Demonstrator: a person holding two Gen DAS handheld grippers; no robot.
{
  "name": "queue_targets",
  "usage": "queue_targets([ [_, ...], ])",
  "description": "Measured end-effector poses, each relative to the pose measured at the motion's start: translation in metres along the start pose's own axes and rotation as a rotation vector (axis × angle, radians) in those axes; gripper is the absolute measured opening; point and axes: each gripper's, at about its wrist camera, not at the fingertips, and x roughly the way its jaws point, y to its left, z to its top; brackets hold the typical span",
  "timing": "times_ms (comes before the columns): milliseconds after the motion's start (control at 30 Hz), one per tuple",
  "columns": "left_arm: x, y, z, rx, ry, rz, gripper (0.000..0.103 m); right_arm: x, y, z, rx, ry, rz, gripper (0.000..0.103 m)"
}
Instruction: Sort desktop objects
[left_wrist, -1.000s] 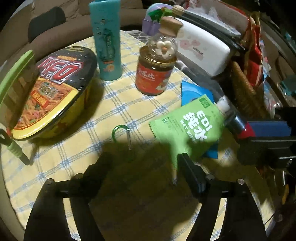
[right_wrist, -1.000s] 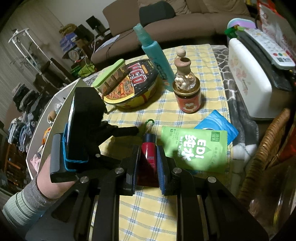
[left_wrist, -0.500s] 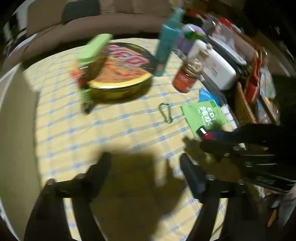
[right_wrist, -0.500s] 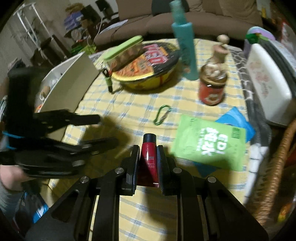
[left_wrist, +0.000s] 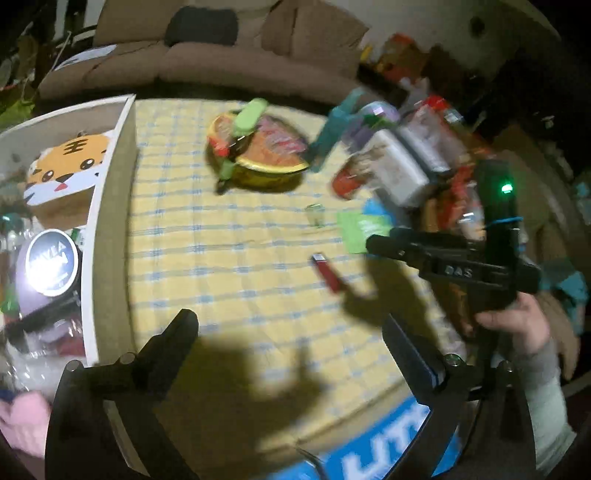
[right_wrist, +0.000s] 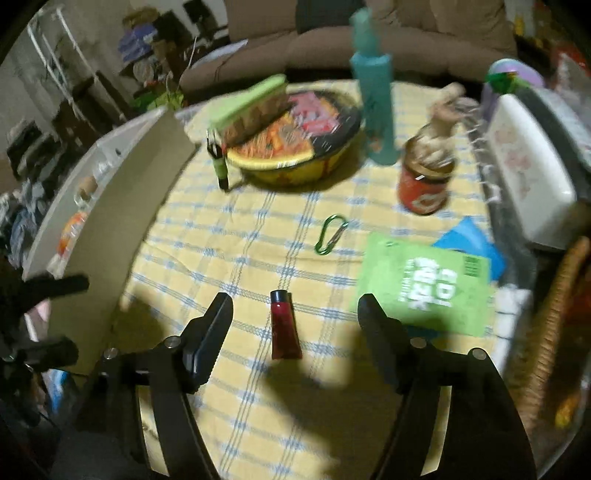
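Left wrist: our left gripper (left_wrist: 291, 341) has just been opening, nothing between its jaws. The small red tube with a black cap (left_wrist: 327, 271) lies on the yellow checked tablecloth (left_wrist: 221, 240), white storage box (left_wrist: 110, 206) at left.

Right wrist: our right gripper (right_wrist: 295, 317) jaws just spread; the tube lies loose between them, green carabiner (right_wrist: 331, 233) farther off.

On the round dark-blue tin (left_wrist: 53, 258) in the white box at my left I could read "NIVEA". My right gripper's black frame (left_wrist: 458, 272) bore the letters "DAS", and the green wet-wipes pack (right_wrist: 428, 291) showed "EDI" upside down from my right-hand camera, its other print too blurred to read. At the table's near edge a blue surface (left_wrist: 388, 439) carried large white letters, seemingly "UT", only partly in view.
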Motion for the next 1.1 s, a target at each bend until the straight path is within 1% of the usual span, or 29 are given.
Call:
queue_targets([
  [33, -0.007, -0.002, -0.004, 0.0, -0.011, 0.005, 0.103, -0.013, -0.003, -0.004, 0.013, -0.013, 0.0, 0.068],
  [100, -0.022, -0.008, -0.015, 0.022, -0.027, 0.044, 0.103, -0.037, -0.004, -0.012, 0.04, -0.032, 0.001, 0.068],
  [267, -0.045, -0.026, -0.055, 0.087, -0.032, 0.102, 0.103, -0.075, 0.022, -0.043, 0.036, -0.044, 0.011, 0.07],
  [367, -0.055, -0.032, -0.079, 0.103, -0.03, 0.134, 0.103, -0.093, 0.046, -0.069, 0.04, -0.042, 0.013, 0.075],
  [500, -0.06, -0.026, -0.113, 0.071, -0.031, 0.154, 0.103, -0.109, 0.075, -0.109, 0.074, -0.061, 0.036, 0.084],
  [567, -0.057, -0.02, -0.127, 0.059, -0.04, 0.2, 0.103, -0.106, 0.088, -0.127, 0.076, -0.061, 0.025, 0.085],
  [633, -0.057, -0.015, -0.135, 0.052, -0.065, 0.244, 0.103, -0.097, 0.097, -0.145, 0.1, -0.058, -0.02, 0.085],
  [667, -0.057, -0.011, -0.14, 0.04, -0.083, 0.264, 0.103, -0.096, 0.099, -0.15, 0.105, -0.066, -0.036, 0.085],
  [700, -0.059, -0.01, -0.143, 0.031, -0.092, 0.272, 0.103, -0.093, 0.103, -0.157, 0.107, -0.09, -0.072, 0.085],
  [800, -0.06, -0.004, -0.151, 0.016, -0.114, 0.281, 0.103, -0.087, 0.111, -0.165, 0.088, -0.12, -0.144, 0.085],
  [900, -0.058, 0.0, -0.154, 0.035, -0.121, 0.325, 0.103, -0.08, 0.114, -0.172, 0.118, -0.149, -0.162, 0.086],
  [1033, -0.053, 0.011, -0.156, 0.01, -0.119, 0.353, 0.103, -0.065, 0.11, -0.177, 0.157, -0.145, -0.207, 0.088],
  [1100, -0.052, 0.013, -0.155, 0.007, -0.123, 0.365, 0.103, -0.061, 0.113, -0.178, 0.145, -0.143, -0.235, 0.092],
])
